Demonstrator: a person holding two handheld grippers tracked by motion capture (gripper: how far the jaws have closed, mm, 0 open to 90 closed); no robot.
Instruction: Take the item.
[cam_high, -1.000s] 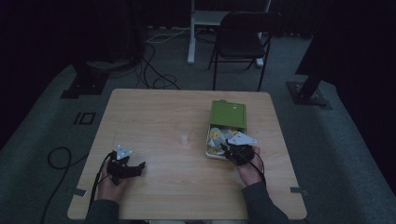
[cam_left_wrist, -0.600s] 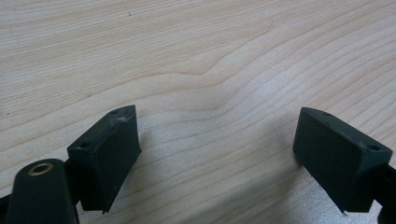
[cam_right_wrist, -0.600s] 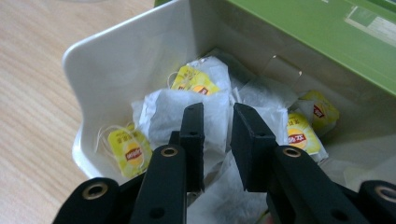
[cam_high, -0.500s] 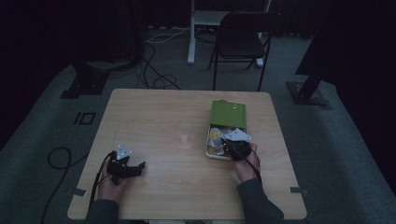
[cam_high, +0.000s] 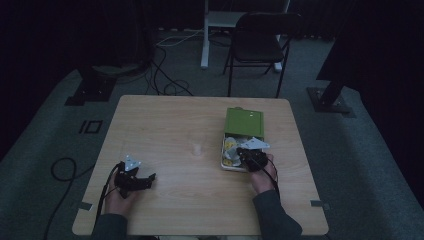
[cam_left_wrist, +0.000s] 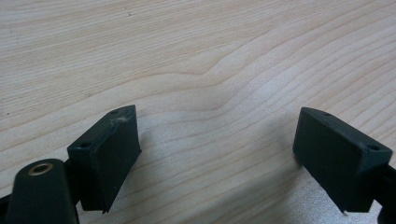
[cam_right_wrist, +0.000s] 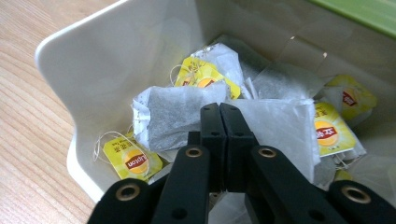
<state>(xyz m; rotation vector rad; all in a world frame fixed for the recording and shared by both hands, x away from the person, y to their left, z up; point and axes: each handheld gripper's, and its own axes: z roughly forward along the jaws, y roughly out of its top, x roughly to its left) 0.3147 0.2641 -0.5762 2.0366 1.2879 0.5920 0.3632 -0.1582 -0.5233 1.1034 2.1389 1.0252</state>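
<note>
- While the right gripper (cam_right_wrist: 219, 109) sits inside the white box (cam_right_wrist: 84, 65), its jaws have just been closing and now meet tip to tip on the edge of a tea bag (cam_right_wrist: 175, 112); pads appear to pinch the paper where two bags overlap.
- Tea bags: at least five or six in the right gripper view, exact count unclear since they're heaped. White, thin, slightly translucent paper pouches, roughly square, dark leaf showing through.
- Tags: four yellow paper tags readable, red-orange logo, on thin white strings; one tag (cam_right_wrist: 133, 161) lies at 7 o'clock of the jaw tips, another (cam_right_wrist: 331, 130) at 3 o'clock.
- Box: one, smooth white walls with rounded corners, one green hinged lid (cam_high: 244, 121) open at its 12 o'clock side.
- In the high view the box (cam_high: 223, 161) sits at 3 o'clock on the table (cam_high: 175, 125): one, square, pale wood grain.
- Left gripper (cam_left_wrist: 215, 158): jaws wide apart, nothing between, only bare wood under them; at 8 o'clock on the table. Two black matte wedge-shaped pads.
- One black folding chair (cam_high: 260, 42) at 12 o'clock beyond the table.
</note>
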